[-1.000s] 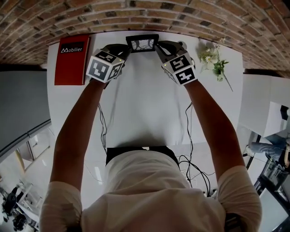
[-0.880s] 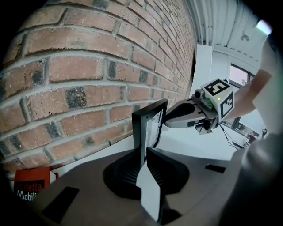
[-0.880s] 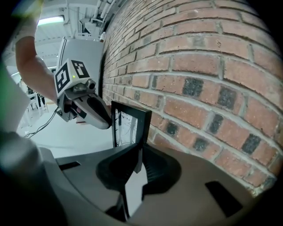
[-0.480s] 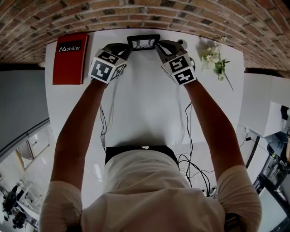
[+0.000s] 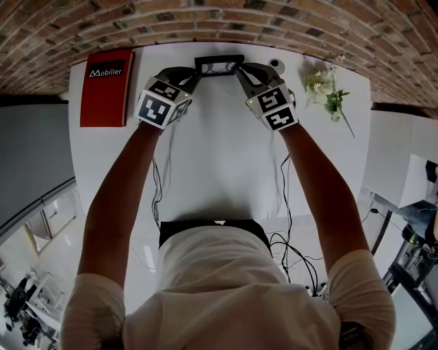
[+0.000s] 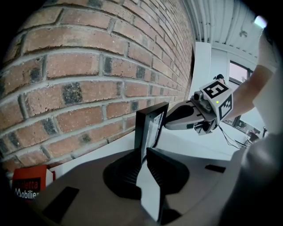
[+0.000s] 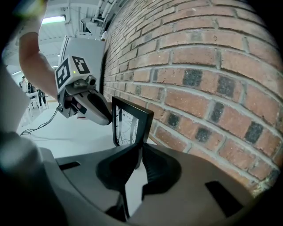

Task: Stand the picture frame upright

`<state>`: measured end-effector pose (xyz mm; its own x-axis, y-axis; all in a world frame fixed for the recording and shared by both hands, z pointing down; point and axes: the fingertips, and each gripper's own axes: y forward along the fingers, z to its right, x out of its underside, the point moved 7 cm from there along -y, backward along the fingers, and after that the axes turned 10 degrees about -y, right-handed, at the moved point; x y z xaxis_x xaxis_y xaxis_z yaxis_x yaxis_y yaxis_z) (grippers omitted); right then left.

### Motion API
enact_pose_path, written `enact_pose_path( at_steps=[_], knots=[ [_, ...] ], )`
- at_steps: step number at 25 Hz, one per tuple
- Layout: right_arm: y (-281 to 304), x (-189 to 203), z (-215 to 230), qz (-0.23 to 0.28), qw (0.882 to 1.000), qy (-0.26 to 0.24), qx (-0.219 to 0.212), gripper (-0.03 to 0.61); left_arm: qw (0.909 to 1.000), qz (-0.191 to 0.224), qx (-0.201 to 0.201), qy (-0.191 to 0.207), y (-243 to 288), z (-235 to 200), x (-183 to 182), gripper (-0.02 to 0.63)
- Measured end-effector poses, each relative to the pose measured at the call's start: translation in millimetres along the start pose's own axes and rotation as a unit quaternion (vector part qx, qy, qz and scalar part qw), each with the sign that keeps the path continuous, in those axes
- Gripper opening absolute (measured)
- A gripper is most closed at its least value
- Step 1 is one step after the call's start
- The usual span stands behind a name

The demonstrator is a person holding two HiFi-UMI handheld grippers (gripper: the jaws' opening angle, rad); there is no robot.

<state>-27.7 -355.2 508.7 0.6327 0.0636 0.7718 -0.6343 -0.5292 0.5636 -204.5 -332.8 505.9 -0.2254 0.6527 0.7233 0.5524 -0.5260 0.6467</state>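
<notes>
Fingers (image 6: 126,174) of our left gripper (image 5: 191,74) and right gripper (image 5: 241,74) stayed clamped on the picture frame (image 5: 219,65) as we tipped it near upright, leaving, we judged, only the release.

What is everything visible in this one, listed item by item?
picture frame: one, black, upright at the table's far edge by the wall
book: one, red, flat at the far left of the table
flower sprig: one, white blooms on green stems, lying at the far right
small round object: one, white, beside the frame's right end; too small to identify
table: one, white
brick wall: one, reddish brown, behind the table
cables: several, black, off the table's near edge
left tool: one, grey, closed on the frame's left edge
right tool: one, grey, closed on the frame's right edge
arms: two, bare, stretched forward
</notes>
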Motion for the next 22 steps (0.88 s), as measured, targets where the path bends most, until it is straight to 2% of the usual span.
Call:
enact_pose_path(
  at_steps=[12,22],
  knots=[
    [0.8,1.9,0.1,0.005,1.000,0.011,0.002,0.035,0.9999,0.004,0.003,-0.016,-0.9,-3.8,1.7,0.038],
    [-18.8,15.0,-3.1,-0.002,0.999,0.028,0.017,0.035,0.9992,0.016,-0.018,-0.031,-17.0,-1.4,9.4,0.061]
  ],
)
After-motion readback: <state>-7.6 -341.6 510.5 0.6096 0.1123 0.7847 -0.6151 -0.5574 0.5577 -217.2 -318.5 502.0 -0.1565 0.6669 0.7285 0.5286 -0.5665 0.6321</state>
